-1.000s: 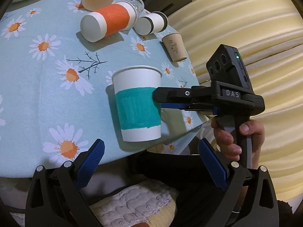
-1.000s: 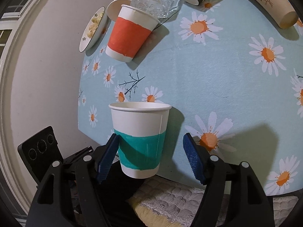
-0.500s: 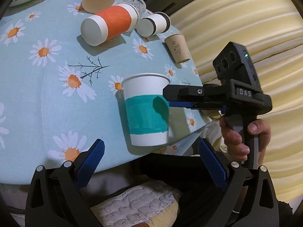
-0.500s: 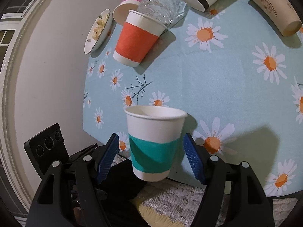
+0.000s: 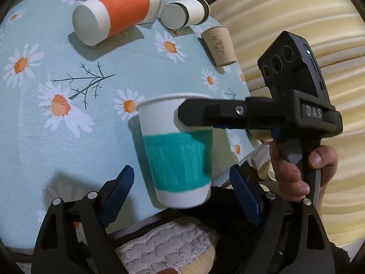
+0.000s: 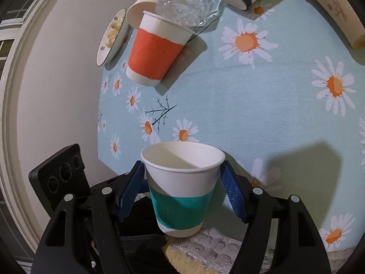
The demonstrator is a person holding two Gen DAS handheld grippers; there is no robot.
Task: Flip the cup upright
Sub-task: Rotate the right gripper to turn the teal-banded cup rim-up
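Observation:
A white paper cup with a teal band (image 6: 182,189) is held mouth up between the blue pads of my right gripper (image 6: 182,189), lifted off the daisy tablecloth (image 6: 262,118). In the left wrist view the same cup (image 5: 175,155) hangs in front of my left gripper (image 5: 182,189), with the right gripper's black finger (image 5: 216,116) across its upper wall. My left gripper is open and empty, its pads wide on either side of the cup's lower part without touching it.
An orange-banded cup (image 5: 114,13) lies on its side at the back, with a clear glass (image 6: 189,2), a black-banded cup (image 5: 184,13), a tan cup (image 5: 220,45), a pink-banded cup (image 6: 146,2) and a plate of food (image 6: 111,36). The table edge is close below.
The right gripper has closed on the teal cup and lifted it off the table toward the cameras. The left gripper stays open and has moved closer to the cup.

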